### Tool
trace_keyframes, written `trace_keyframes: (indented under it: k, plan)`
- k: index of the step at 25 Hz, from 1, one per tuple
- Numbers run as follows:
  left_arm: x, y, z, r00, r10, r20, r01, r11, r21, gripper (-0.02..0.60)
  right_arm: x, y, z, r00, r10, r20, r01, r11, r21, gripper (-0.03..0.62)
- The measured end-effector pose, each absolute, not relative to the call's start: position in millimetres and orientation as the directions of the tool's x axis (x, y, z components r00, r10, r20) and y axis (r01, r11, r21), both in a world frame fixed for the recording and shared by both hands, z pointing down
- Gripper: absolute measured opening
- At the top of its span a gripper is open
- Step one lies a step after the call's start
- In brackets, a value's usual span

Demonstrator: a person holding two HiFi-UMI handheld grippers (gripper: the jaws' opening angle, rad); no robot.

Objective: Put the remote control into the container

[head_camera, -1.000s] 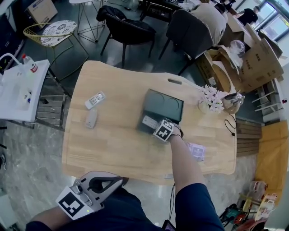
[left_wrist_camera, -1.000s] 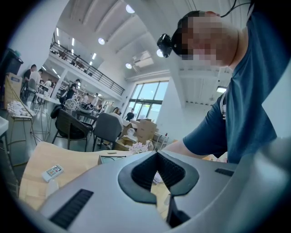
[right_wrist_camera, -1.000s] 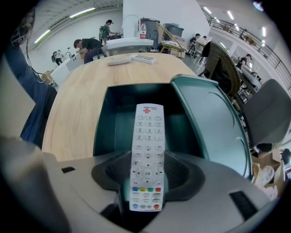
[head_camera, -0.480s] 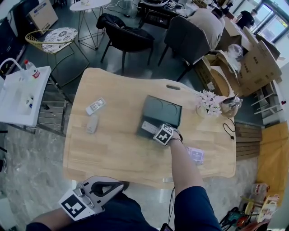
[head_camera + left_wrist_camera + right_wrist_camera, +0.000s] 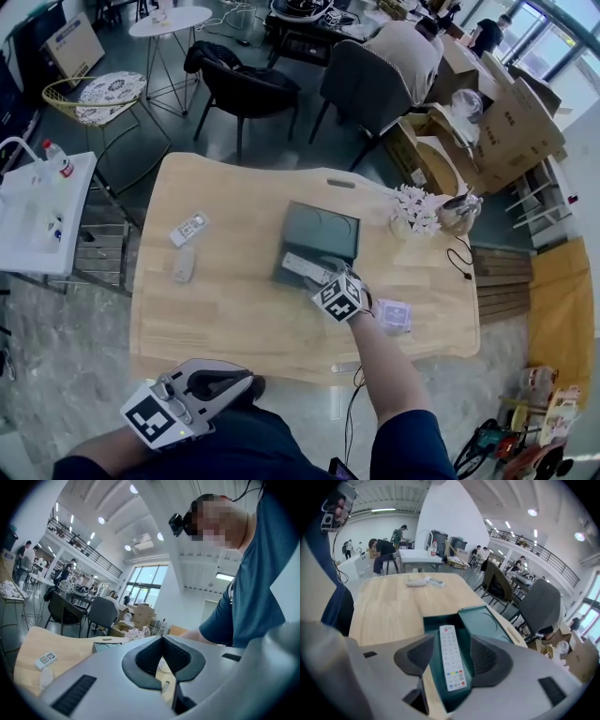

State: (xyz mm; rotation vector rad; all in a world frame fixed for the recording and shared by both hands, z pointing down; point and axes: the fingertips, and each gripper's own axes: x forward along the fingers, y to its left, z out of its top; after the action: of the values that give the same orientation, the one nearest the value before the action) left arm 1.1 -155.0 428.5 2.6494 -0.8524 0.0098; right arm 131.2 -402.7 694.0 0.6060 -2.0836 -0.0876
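step: release stage, as I read it; remote [image 5: 451,663] lies flat inside the container [image 5: 432,626], so the placing looks done
next move: judgement only, the right gripper [image 5: 452,654] needs to lift straight back without clipping the remote or the container wall; jaws should not close
left gripper [image 5: 162,639]: low at the person's side, off the table [image 5: 234,309], well apart from the container
left jaws: tips together, only a narrow slit lower down between the pads, nothing held, nothing touched
spare remotes: white one [image 5: 188,228] and grey one [image 5: 183,265] on the left part of the table, near each other, well apart from the container, untouched
container: dark green, open, lid tipped back on the far side, mid-table
remote position: in the tray section, long axis pointing away from the right gripper, button face up
right jaws: wide apart, one pad either side of the remote, a clear gap on each side, gripping nothing; pads hover over the near end of the tray, contact with the rim not clear
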Motion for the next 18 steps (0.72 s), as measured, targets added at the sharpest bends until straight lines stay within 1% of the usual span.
trace_keyframes:
  k: [4,9,10,13,18]
  plan:
    - [0.1,-158.6,414.2,0.821,-0.57,0.032,-0.55,-0.774,0.313,0.094,120.0,-368.5,653.5,-0.5,-0.508,0.701,-0.494,0.832,0.251,0.235]
    - [-7.2,-161.6,411.3,0.826,-0.564,0.015,-0.54,-0.783,0.31,0.094,103.0,-311.5,602.0,-0.572,-0.559,0.6,-0.632,0.767,0.113,0.233]
    - [-9.4,-161.9,409.8,0.826,-0.564,0.008,-0.539,-0.784,0.308,0.094,99.1,-298.2,591.1,-0.585,-0.571,0.576,-0.649,0.756,0.089,0.226]
    - [-15.7,-160.7,409.1,0.825,-0.565,0.009,-0.539,-0.782,0.311,0.094,87.9,-261.4,561.2,-0.608,-0.607,0.512,-0.681,0.73,0.057,0.174]
    - [-18.2,-155.9,409.6,0.841,-0.541,0.011,-0.514,-0.792,0.33,0.094,74.8,-211.1,518.1,-0.64,-0.639,0.425,-0.72,0.693,-0.042,0.124]
